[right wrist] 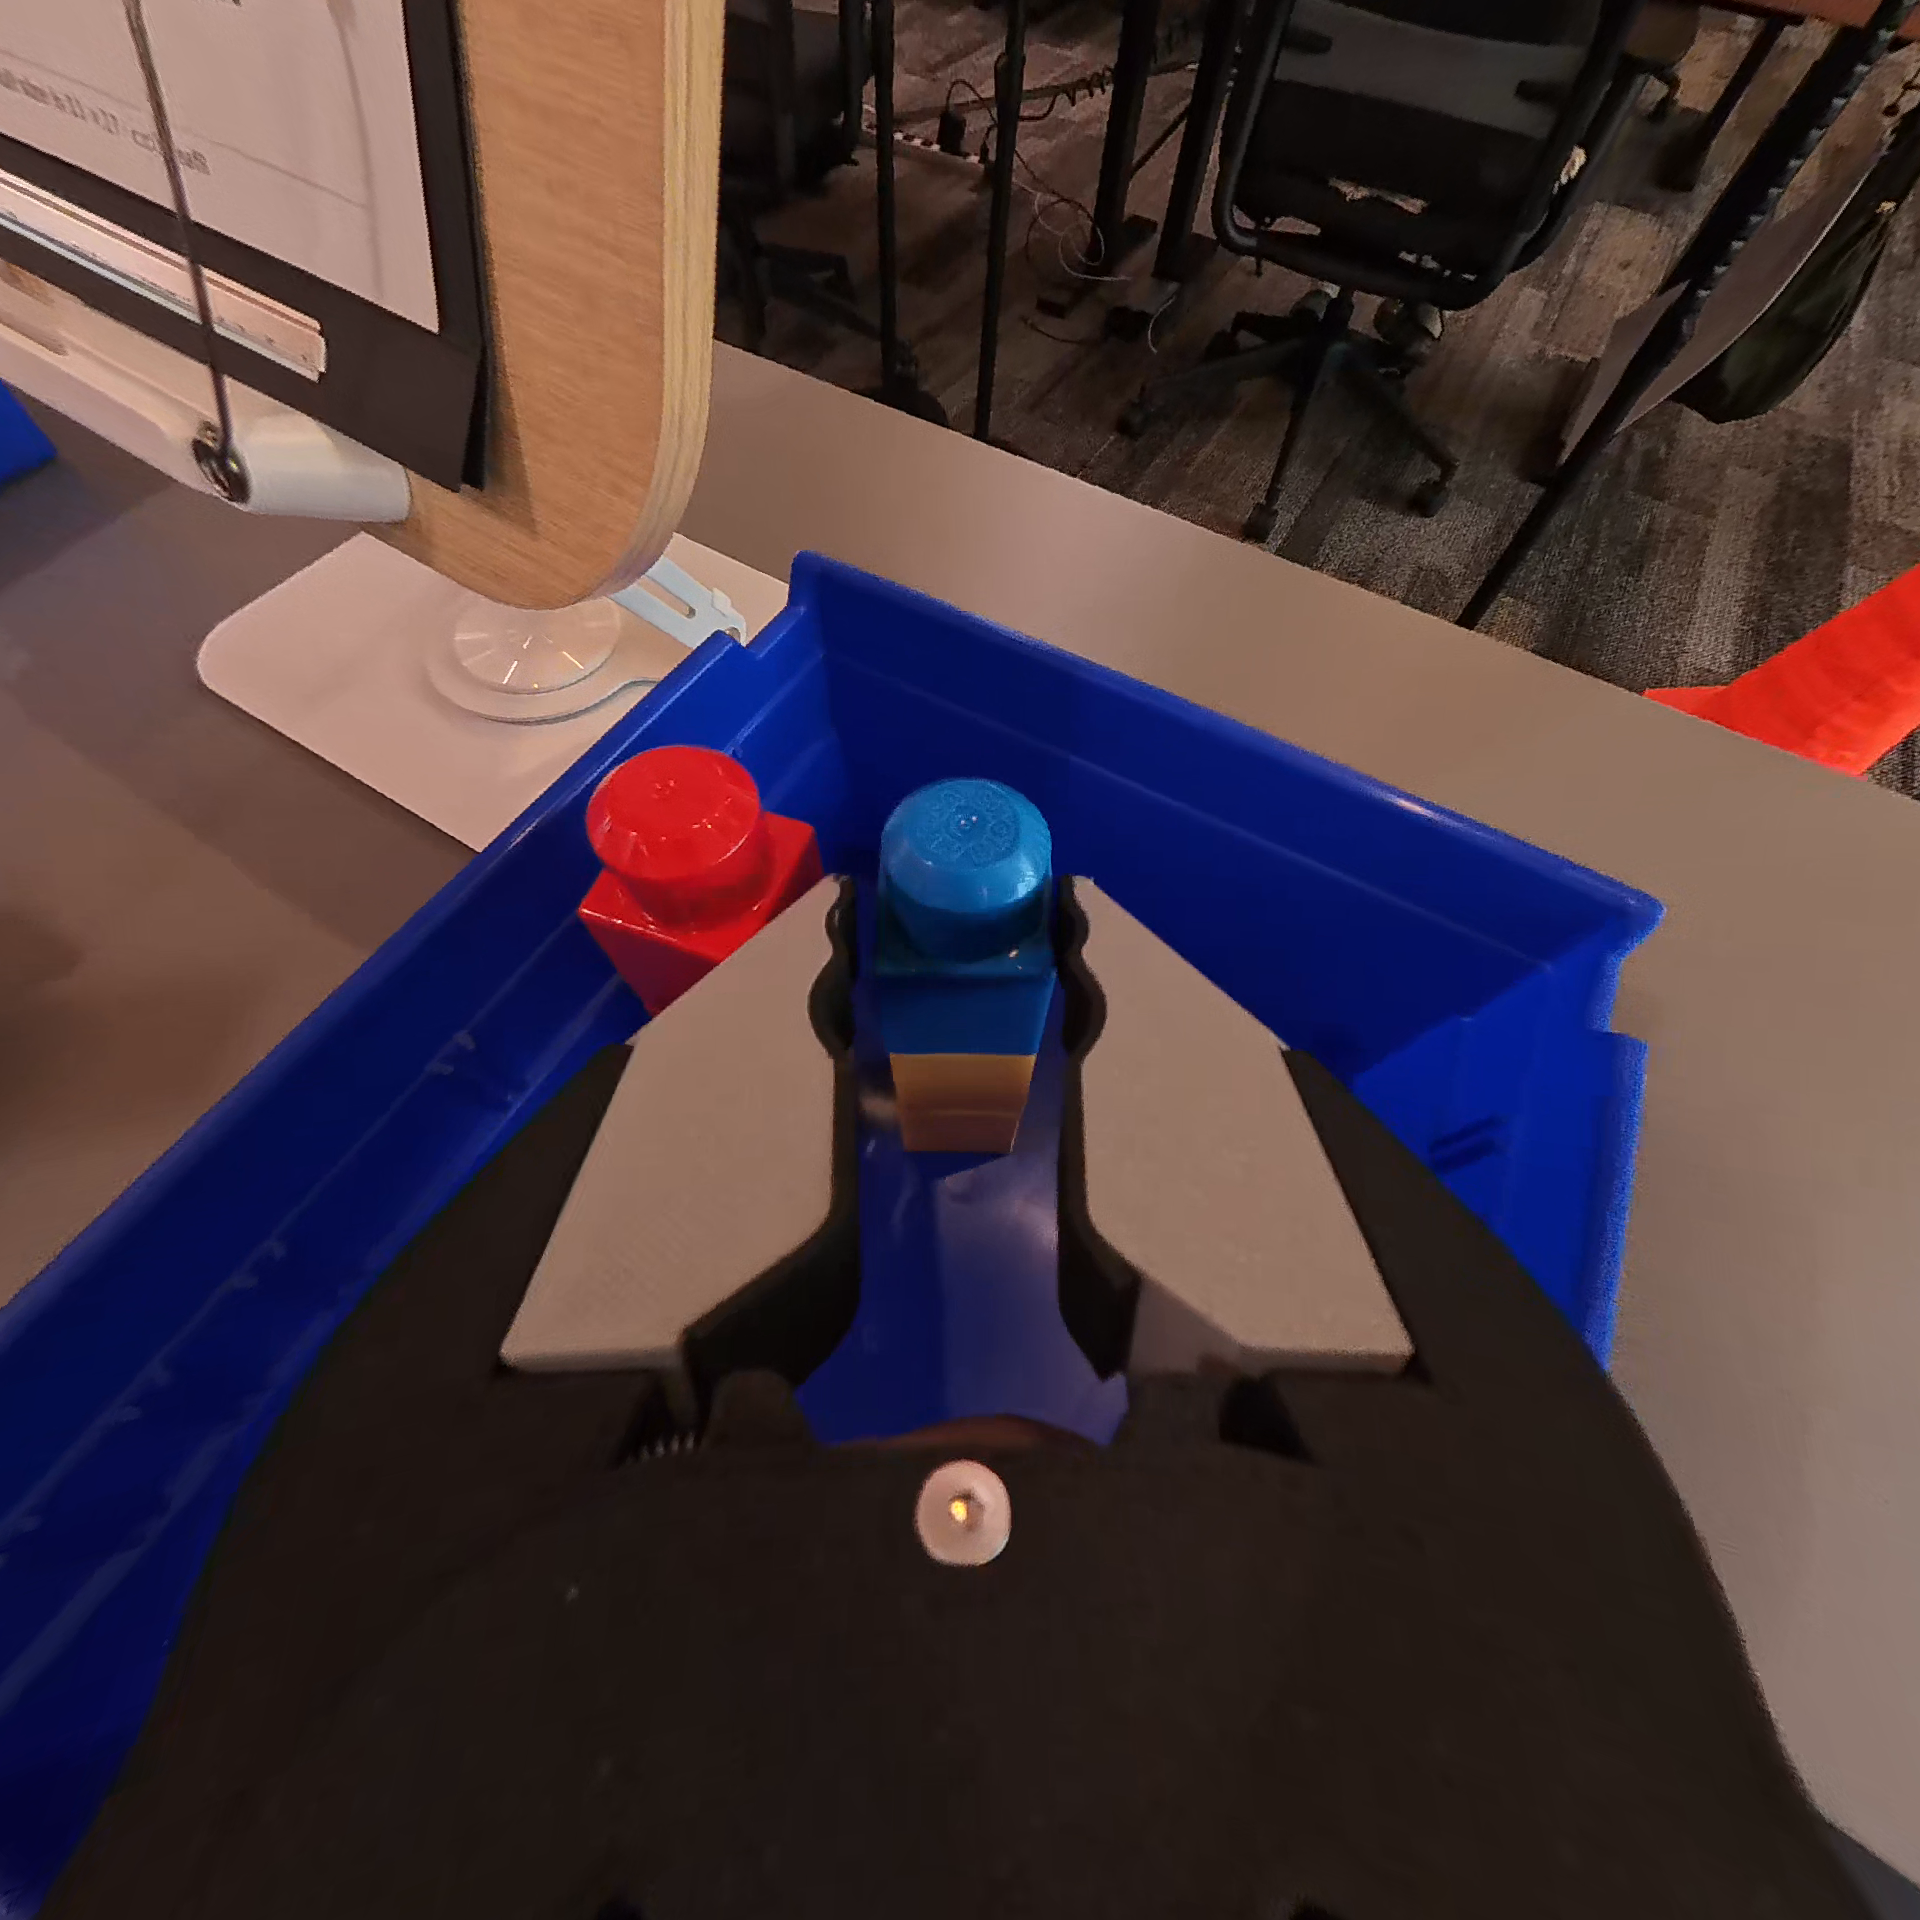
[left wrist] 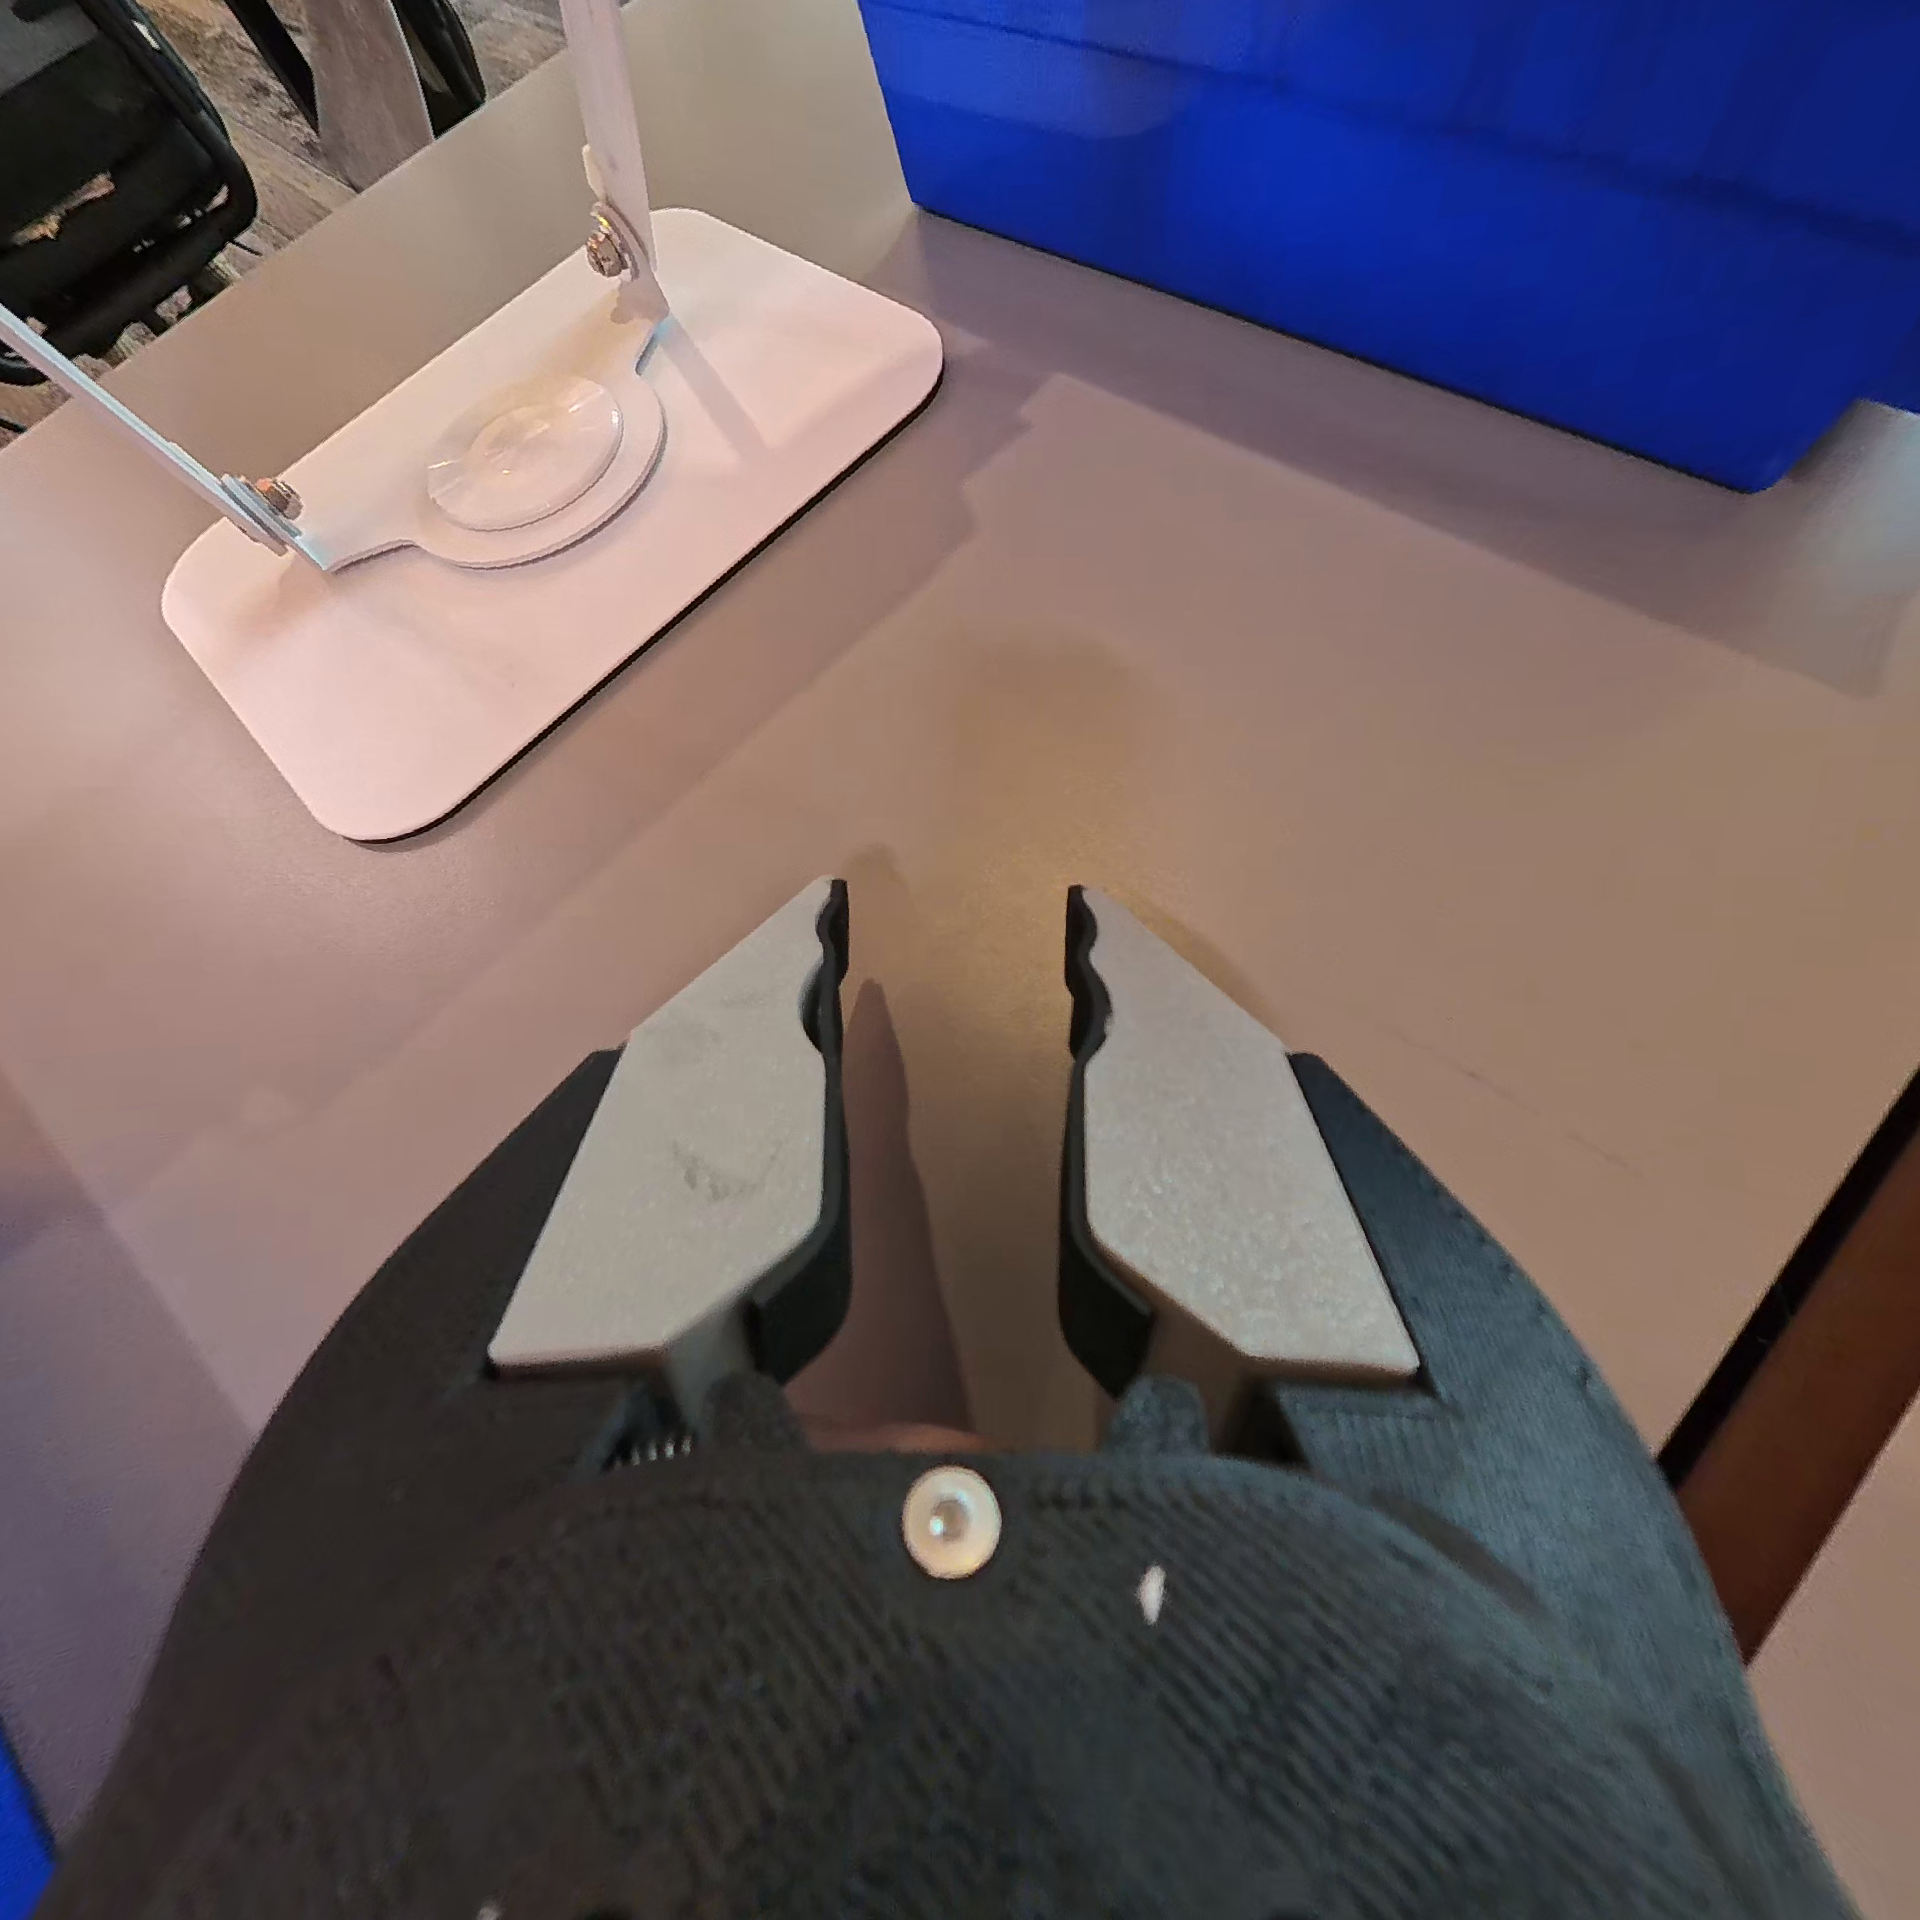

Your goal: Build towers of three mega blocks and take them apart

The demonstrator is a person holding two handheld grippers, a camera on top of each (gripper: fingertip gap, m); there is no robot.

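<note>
Over the bare grey table (left wrist: 1299,748), we see the left tongs (left wrist: 958,904) with a clear gap between the two grey fingers (left wrist: 717,1132); nothing sits between them and the tips touch nothing. Beyond them stands a white stand base (left wrist: 540,582), and a blue bin (left wrist: 1455,239) fills the upper right of the left wrist view. Turning to the right wrist view, we find the right tongs (right wrist: 958,904) reaching down into the same blue bin (right wrist: 1247,831). Their fingers (right wrist: 1184,1164) are set at a narrow spread, one on each side of a blue block (right wrist: 964,914), with the black inner pads against its sides. That blue block stands on top of a yellow block (right wrist: 961,1101), and both are upright as a short stack. We cannot tell whether the stack rests on the bin floor or hangs clear of it. Just left of the stack, a red block (right wrist: 686,883) stands upright against the bin's left wall, beside the left finger.
</note>
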